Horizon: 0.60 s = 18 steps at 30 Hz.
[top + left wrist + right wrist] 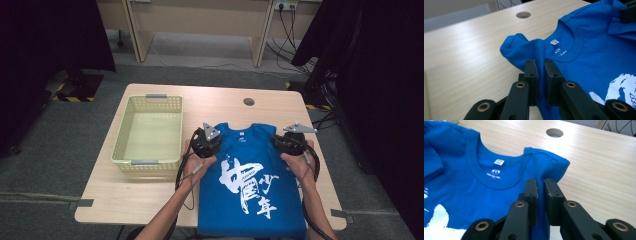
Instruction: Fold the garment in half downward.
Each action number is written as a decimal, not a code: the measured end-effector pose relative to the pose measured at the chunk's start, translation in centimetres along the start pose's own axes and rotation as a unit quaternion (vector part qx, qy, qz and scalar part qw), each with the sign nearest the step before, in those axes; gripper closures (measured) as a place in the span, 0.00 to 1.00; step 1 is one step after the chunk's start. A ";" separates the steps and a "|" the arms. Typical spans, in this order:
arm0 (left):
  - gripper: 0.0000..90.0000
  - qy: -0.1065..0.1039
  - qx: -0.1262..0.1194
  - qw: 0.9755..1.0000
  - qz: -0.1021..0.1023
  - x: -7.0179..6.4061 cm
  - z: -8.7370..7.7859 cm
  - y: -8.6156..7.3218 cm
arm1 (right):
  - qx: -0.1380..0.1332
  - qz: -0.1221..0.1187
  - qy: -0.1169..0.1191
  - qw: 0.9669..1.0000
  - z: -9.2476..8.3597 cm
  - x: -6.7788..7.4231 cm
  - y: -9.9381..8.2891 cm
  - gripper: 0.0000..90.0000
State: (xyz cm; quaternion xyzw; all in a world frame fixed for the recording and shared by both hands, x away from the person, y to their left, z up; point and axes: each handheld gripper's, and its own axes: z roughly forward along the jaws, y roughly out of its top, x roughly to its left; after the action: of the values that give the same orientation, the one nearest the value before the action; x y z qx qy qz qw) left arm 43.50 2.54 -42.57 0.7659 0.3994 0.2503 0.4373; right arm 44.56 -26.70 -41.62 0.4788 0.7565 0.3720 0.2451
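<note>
Item: blue T-shirt (pixel 252 185) with white brush lettering, lying face up on the light wooden table (pixel 150 192), collar toward the far edge, hem hanging slightly over the near edge. Holding gear: my left gripper (pixel 541 68), jaws clamped on a pinch of fabric at the shirt's left shoulder, which stands up in a ridge between the pads; my right gripper (pixel 541 187), jaws likewise closed on a fold at the right shoulder beside the collar (pixel 499 185). Both pinches look thin, only an edge of cloth inside the pads. Adjacent stock: a pale green basket (pixel 127 160), empty, to the left of the shirt on the same table; a round cable hole (pixel 249 101) beyond the collar. Hazards I judge from here: either pinch could slip free if I lift quickly, since the weight of the body drags on a shallow bite; if one shoulder lets go, the shirt would swing and crumple from the other side. Uneven lifting would skew the garment and spoil any fold line. The overhanging hem could pull the shirt toward the near edge. Swinging left too low risks snagging the basket rim.
</note>
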 end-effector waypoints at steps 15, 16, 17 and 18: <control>0.91 0.007 -0.023 1.000 0.002 0.4 0.0 2.3 | -0.018 0.002 -0.007 1.000 -0.9 -0.7 1.3 0.91; 0.91 0.008 -0.028 1.000 0.003 0.4 -0.2 2.7 | -0.023 0.003 -0.008 1.000 -1.1 -0.8 1.7 0.91; 0.91 0.009 -0.033 0.999 0.005 0.5 -0.4 3.1 | -0.028 0.003 -0.010 1.000 -1.4 -0.9 2.1 0.91; 0.91 0.010 -0.039 0.999 0.006 0.6 -0.6 3.5 | -0.033 0.004 -0.011 0.999 -1.6 -0.9 2.4 0.91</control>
State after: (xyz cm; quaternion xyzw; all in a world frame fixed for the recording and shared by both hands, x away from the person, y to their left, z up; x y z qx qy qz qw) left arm 44.77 2.28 -39.16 0.7481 0.3892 0.2760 0.4612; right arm 45.07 -27.42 -38.67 0.4774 0.7394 0.3923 0.2673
